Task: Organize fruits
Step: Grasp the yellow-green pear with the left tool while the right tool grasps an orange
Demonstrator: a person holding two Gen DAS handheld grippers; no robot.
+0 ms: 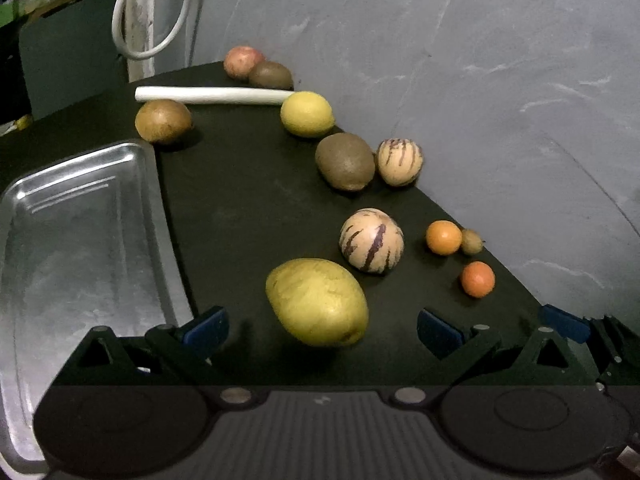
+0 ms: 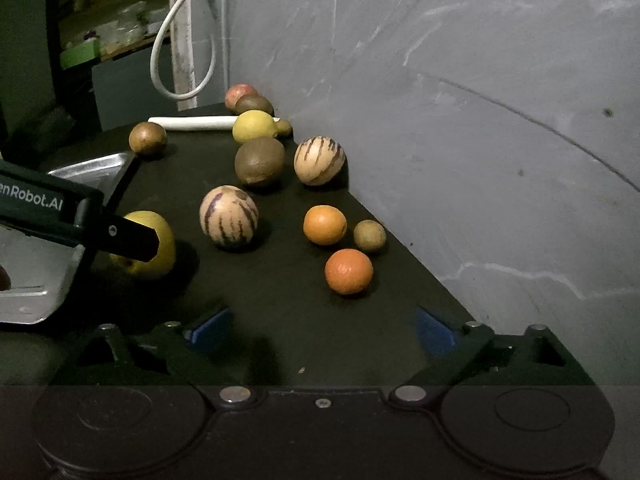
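Several fruits lie on a black table (image 1: 248, 208). A big yellow-green fruit (image 1: 317, 302) lies just ahead of my open left gripper (image 1: 322, 328), between its blue pads and apart from them; it also shows in the right wrist view (image 2: 164, 248), partly behind the left gripper's finger (image 2: 132, 240). A striped melon (image 1: 371, 240) (image 2: 229, 216), a second striped melon (image 1: 399, 161), a kiwi (image 1: 345, 161), a lemon (image 1: 307, 114) and two oranges (image 2: 325, 225) (image 2: 349, 271) lie further on. My right gripper (image 2: 320, 330) is open and empty, short of the oranges.
A metal tray (image 1: 80, 232) sits at the left of the table. A white stick (image 1: 212, 95), a brown fruit (image 1: 163, 121) and two more fruits (image 1: 256, 66) lie at the far end. A grey wall (image 1: 480, 80) borders the table's right edge. A white cable (image 1: 132, 20) hangs behind.
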